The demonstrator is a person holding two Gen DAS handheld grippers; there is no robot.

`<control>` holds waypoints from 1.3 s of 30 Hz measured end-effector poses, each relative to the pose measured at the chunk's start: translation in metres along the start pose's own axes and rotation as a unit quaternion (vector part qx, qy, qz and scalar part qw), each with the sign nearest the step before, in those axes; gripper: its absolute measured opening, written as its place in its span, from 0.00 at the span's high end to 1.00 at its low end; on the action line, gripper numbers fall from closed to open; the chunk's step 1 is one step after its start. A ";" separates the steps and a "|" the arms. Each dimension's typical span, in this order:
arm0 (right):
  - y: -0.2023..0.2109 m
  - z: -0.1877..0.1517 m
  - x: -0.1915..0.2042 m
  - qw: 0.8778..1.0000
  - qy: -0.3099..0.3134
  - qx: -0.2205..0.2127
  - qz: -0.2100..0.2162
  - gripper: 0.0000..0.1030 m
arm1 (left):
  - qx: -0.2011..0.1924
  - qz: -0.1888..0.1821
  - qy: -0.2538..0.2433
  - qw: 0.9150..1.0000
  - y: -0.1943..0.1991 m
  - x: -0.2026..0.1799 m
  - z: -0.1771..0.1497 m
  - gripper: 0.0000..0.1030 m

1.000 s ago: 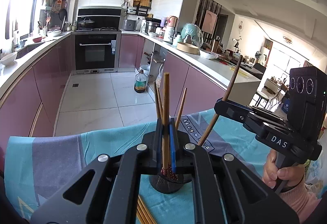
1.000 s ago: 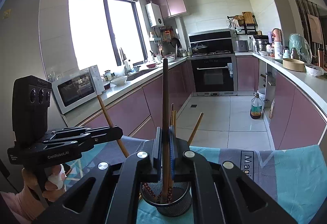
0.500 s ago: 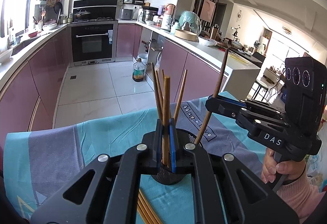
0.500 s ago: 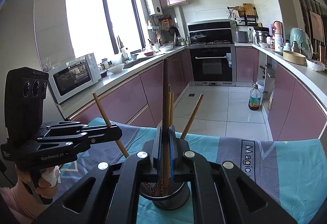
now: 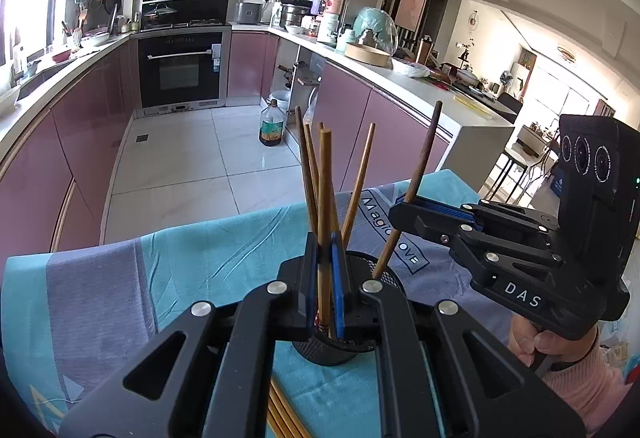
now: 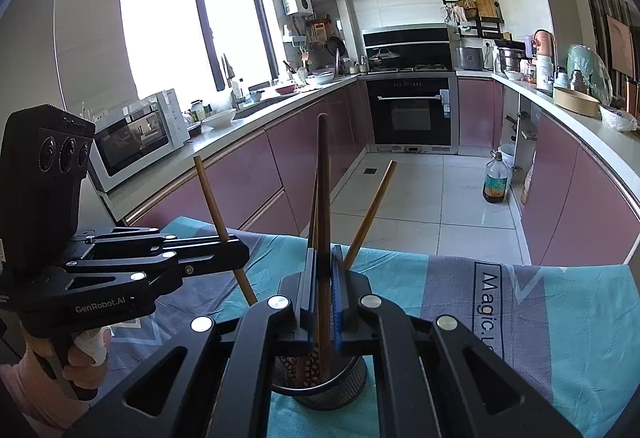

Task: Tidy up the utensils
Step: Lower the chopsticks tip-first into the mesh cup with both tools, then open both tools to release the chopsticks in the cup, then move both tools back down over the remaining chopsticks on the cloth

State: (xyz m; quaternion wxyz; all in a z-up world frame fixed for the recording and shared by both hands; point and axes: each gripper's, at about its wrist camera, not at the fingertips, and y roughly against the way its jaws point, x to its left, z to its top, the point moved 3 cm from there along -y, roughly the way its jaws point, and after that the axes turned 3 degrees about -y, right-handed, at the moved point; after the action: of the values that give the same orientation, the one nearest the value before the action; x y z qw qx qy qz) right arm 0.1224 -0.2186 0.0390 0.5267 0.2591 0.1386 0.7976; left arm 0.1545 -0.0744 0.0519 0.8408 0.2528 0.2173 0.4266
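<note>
Lowering chopsticks into the mesh holder [image 5: 336, 348]: left gripper [image 5: 325, 290] clamps a light chopstick [image 5: 325, 198], right gripper [image 6: 323, 302] a dark chopstick [image 6: 323, 198]; both point toward twelve o'clock, tips over the rim.

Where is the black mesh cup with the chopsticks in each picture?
Left wrist view: the black mesh cup sits low in the middle, mostly hidden behind the left gripper, on the blue cloth.
Right wrist view: low in the middle again, under the right gripper, at.
Shared landmark: the black oven on the far wall.
</note>
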 end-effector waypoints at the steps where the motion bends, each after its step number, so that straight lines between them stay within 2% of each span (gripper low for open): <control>1: -0.001 0.000 0.000 1.000 -0.001 0.000 0.000 0.95 | 0.000 0.003 0.000 1.000 -0.001 0.001 0.000 0.93; 19: -0.016 0.001 -0.010 1.000 -0.017 0.006 -0.009 0.93 | 0.017 0.022 0.008 1.000 -0.027 0.010 -0.001 0.93; 29: -0.019 -0.003 -0.015 0.999 -0.030 0.006 -0.010 0.92 | 0.016 0.031 0.011 0.999 -0.034 0.017 -0.011 0.89; 32: -0.015 -0.006 -0.017 0.999 -0.033 0.004 -0.010 0.80 | 0.011 0.034 0.013 0.999 -0.033 0.021 -0.016 0.80; 33: -0.013 -0.007 -0.017 0.999 -0.034 0.002 -0.009 0.79 | 0.009 0.036 0.017 0.999 -0.032 0.022 -0.018 0.74; 36: -0.008 -0.011 -0.016 0.999 -0.036 -0.002 -0.006 0.74 | 0.003 0.041 0.022 0.999 -0.028 0.025 -0.022 0.67; 39: 0.000 -0.016 -0.012 0.999 -0.035 -0.004 0.001 0.74 | -0.006 0.047 0.027 0.999 -0.021 0.031 -0.024 0.57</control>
State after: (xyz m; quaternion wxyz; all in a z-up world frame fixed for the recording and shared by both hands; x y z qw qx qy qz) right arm 0.1171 -0.2285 0.0225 0.5316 0.2847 0.1163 0.7892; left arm 0.1694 -0.0534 0.0157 0.8153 0.2462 0.2251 0.4733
